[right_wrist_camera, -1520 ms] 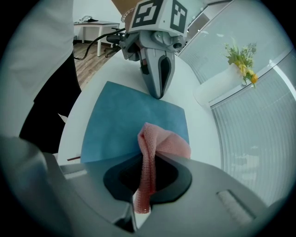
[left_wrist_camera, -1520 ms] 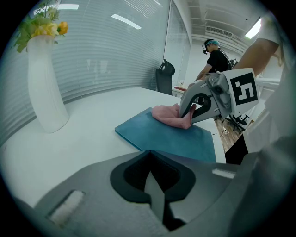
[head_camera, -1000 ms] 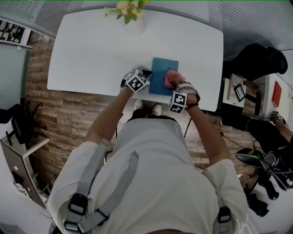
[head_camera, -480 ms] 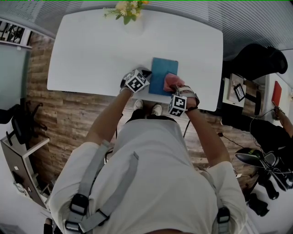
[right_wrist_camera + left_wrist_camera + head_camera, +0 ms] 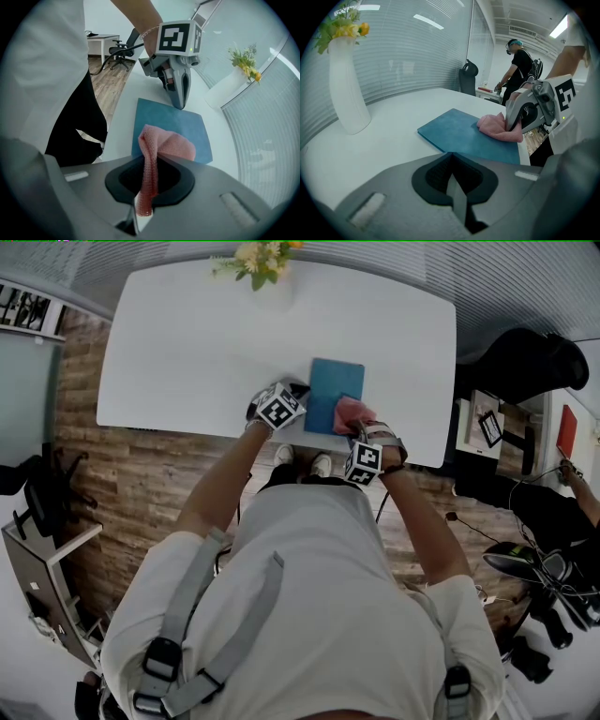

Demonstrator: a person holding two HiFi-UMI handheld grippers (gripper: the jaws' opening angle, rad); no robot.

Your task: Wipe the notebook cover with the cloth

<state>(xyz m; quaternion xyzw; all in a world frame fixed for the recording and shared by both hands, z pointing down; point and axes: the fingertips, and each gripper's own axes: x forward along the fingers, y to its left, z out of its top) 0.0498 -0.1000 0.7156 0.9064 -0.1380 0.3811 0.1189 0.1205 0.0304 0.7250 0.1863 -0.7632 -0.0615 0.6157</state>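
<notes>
Pinching soft, limp cloth [image 5: 169,143] tight in right claw [image 5: 144,202], pressing it on stiff, flat notebook [image 5: 159,119] by near edge of worktop [image 5: 187,352], with left claw [image 5: 457,206] closed, empty.

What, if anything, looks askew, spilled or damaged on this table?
Nothing stands out. The blue notebook lies flat on the table, the pink cloth rests on it, held in the right gripper, and the vase stands upright.

notebook: flat blue rectangular notebook [image 5: 330,388], closed, lying near the front edge of the white table [image 5: 187,352].
cloth: crumpled pink knitted cloth [image 5: 348,412], bunched on the notebook's near right corner, one end pinched in the right gripper [image 5: 143,206].
</notes>
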